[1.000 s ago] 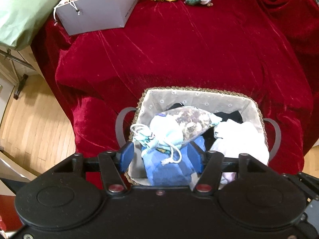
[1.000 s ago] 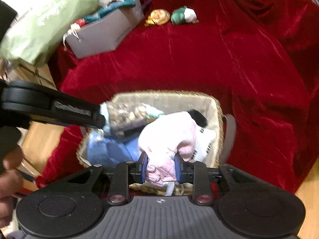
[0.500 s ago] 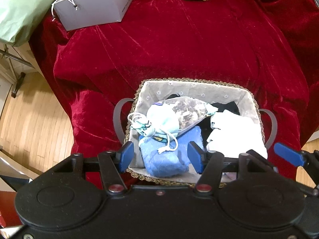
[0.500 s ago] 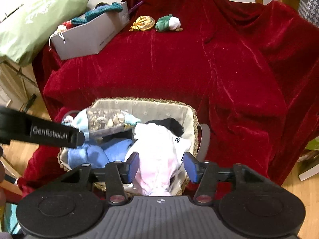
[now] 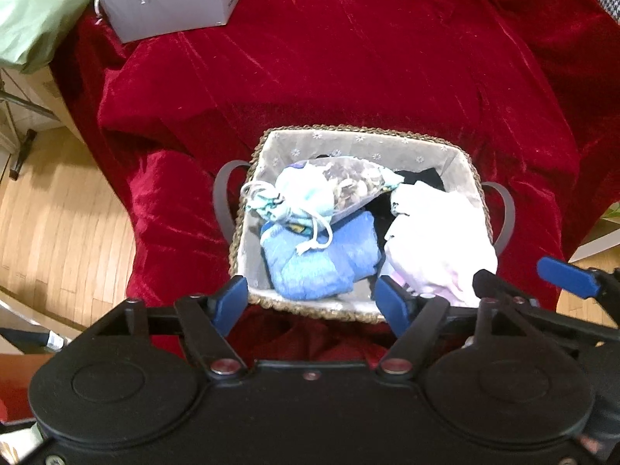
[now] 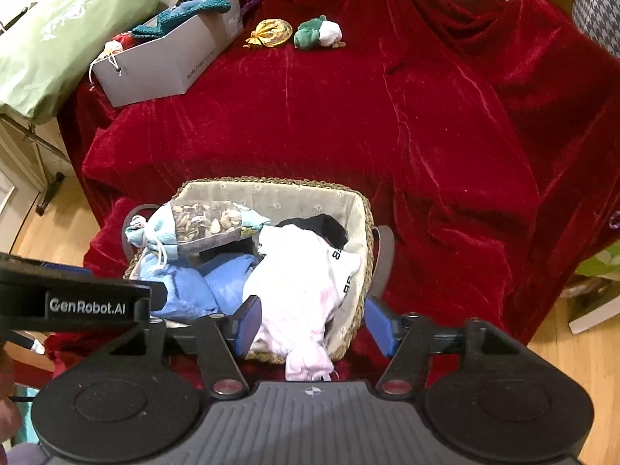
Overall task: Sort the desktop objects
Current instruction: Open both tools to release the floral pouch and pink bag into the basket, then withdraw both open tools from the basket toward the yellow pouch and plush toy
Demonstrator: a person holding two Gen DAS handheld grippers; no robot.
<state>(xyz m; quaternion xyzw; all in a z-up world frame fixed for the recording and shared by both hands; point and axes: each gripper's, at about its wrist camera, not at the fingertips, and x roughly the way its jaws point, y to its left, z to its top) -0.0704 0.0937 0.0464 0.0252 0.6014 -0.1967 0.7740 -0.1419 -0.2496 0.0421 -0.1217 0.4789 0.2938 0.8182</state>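
A woven basket (image 5: 348, 133) (image 6: 271, 184) with a pale lining sits at the near edge of the red velvet table. In it lie a drawstring pouch of shells (image 5: 329, 190) (image 6: 201, 224), a blue cloth (image 5: 321, 259) (image 6: 217, 283), a white and pink garment (image 5: 434, 240) (image 6: 298, 283) that hangs over the near rim, and something black. My left gripper (image 5: 312, 304) is open and empty, above the basket's near edge. My right gripper (image 6: 312, 323) is open and empty, astride the pink garment without gripping it.
At the far side of the table stand a grey open box (image 6: 166, 62) with a teal knit item, a gold pouch (image 6: 273, 33) and a green and white plush (image 6: 317, 33). A green bag (image 6: 58, 31) lies at far left. Wooden floor lies left and right.
Both grippers have opened and pulled back and up from the basket. The right let go of the pink garment, the left let go of the blue cloth; both now lie in the basket.
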